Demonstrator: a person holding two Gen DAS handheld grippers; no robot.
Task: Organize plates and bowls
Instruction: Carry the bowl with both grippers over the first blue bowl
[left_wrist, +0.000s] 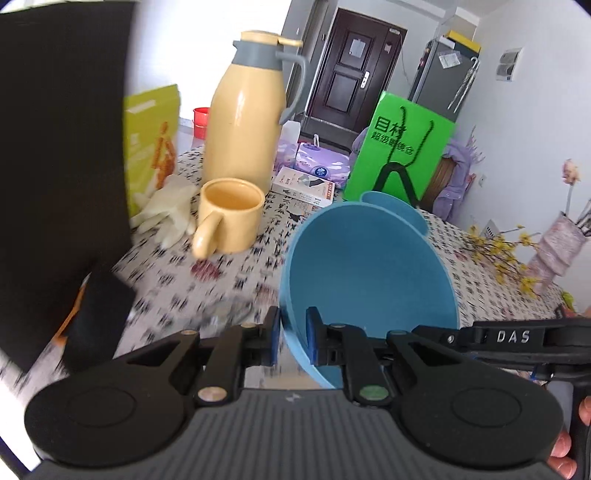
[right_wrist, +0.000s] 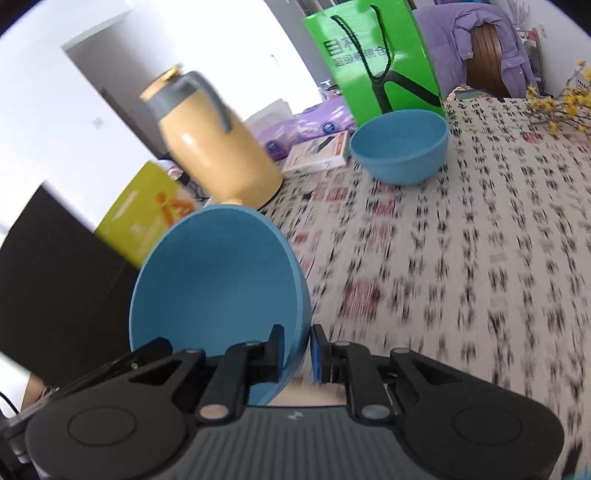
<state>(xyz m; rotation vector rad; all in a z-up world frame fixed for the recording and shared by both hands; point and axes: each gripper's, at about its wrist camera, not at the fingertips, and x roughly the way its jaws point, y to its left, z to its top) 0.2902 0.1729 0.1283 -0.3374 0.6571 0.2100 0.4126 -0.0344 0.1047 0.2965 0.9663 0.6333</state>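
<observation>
Tablecloth blurred; both tools seemingly clamp tilted blue bowl (left_wrist: 369, 266)

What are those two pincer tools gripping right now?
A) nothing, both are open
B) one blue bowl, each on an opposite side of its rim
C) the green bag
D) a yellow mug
B: the left gripper and the right gripper each pinch the rim of the tilted blue bowl; another blue bowl sits on the table.
</observation>
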